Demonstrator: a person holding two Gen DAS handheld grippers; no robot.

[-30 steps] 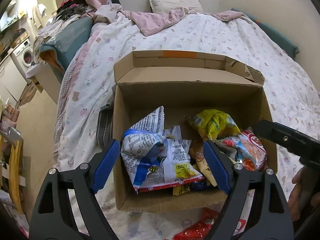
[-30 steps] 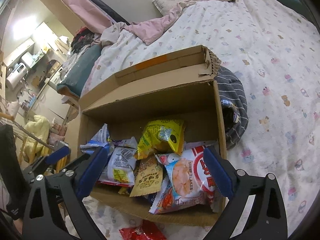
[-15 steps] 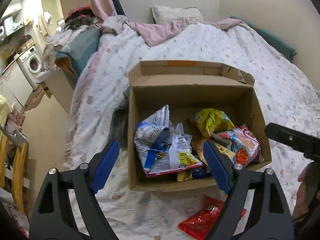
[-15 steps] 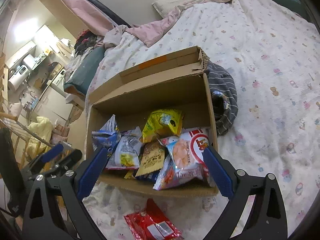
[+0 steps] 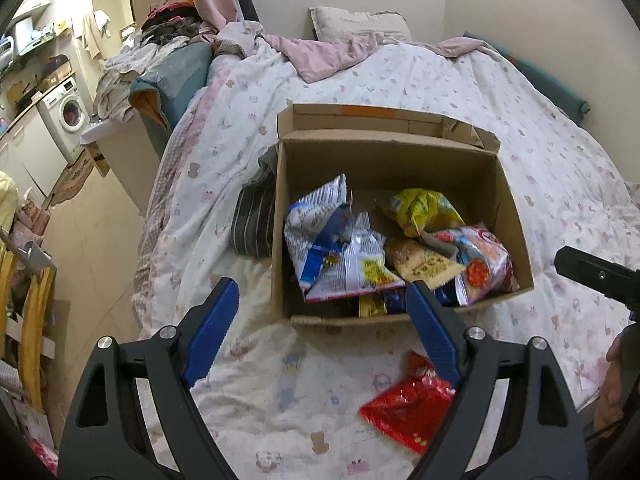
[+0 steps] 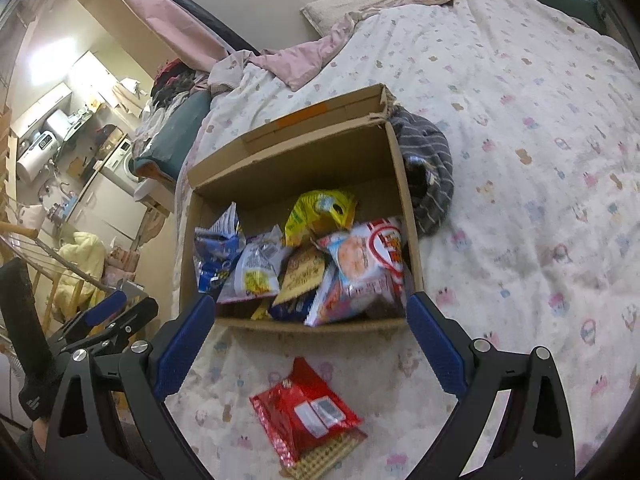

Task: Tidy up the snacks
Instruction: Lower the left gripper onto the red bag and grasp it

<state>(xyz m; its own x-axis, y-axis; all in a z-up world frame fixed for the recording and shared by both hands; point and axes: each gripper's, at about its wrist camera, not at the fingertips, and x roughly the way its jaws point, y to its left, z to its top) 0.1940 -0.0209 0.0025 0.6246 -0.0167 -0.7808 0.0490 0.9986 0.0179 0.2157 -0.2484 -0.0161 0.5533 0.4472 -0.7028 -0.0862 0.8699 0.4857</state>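
An open cardboard box stands on the bed. It holds several snack bags: a blue-white one, a yellow one, a tan one and a pink-red one. A red snack packet lies on the quilt in front of the box. My left gripper is open and empty, short of the box's near wall. My right gripper is open and empty, above the red packet.
A dark striped cloth lies behind the box. The bed's left edge drops to the floor. A washing machine and clutter stand at far left. A pillow and pink blanket lie at the headboard.
Both grippers have pulled back from the box, which now looks smaller and farther. The red packet on the quilt has come fully into view. Both stay open.
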